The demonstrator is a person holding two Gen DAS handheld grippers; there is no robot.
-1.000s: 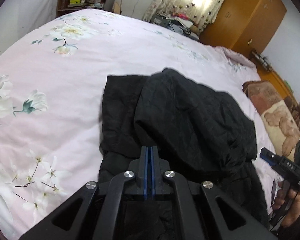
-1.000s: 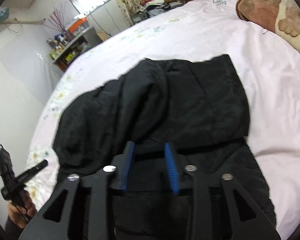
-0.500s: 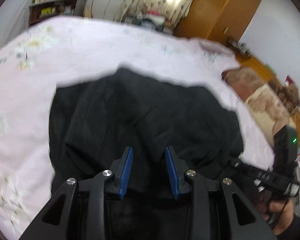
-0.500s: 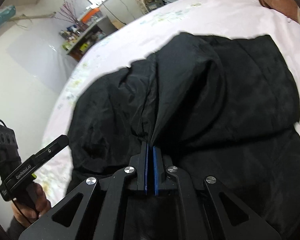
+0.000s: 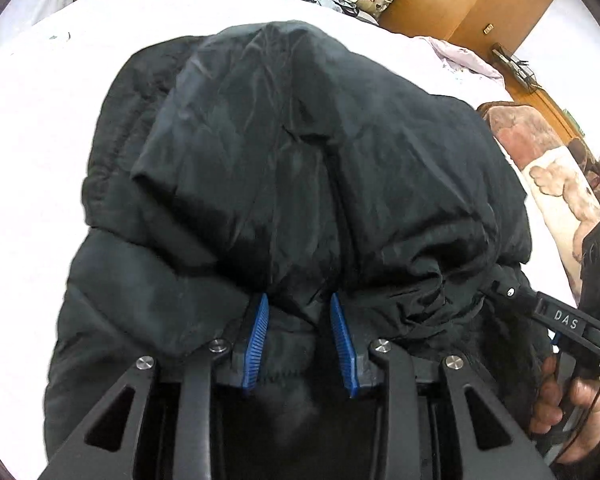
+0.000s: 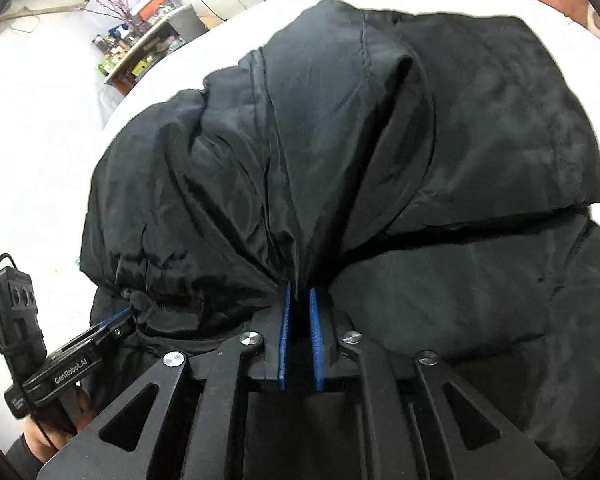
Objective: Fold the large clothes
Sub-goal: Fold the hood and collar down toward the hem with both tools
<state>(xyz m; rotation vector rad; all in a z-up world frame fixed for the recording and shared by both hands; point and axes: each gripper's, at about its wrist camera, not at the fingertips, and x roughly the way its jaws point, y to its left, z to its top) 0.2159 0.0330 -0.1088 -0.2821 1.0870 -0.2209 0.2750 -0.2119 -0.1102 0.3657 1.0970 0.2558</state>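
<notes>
A large black puffy jacket [image 5: 300, 184] lies partly folded on a pale pink bed and fills both views; it also shows in the right wrist view [image 6: 380, 160]. My left gripper [image 5: 300, 304] is open, its blue pads either side of a bunched fold of the jacket. My right gripper [image 6: 299, 294] is shut on a pinched fold of the jacket, with fabric fanning out from its tips. The right gripper also shows at the right edge of the left wrist view [image 5: 500, 284], and the left gripper at the lower left of the right wrist view [image 6: 120, 316].
The bed sheet [image 5: 48, 92] surrounds the jacket. A brown teddy-bear blanket [image 5: 548, 168] lies at the right. A wooden wardrobe [image 5: 460, 4] stands behind. A cluttered shelf [image 6: 140, 56] stands at the far left wall.
The left gripper opened and moved in close over the jacket. The right gripper closed on a fold of the jacket and both views came nearer to the fabric.
</notes>
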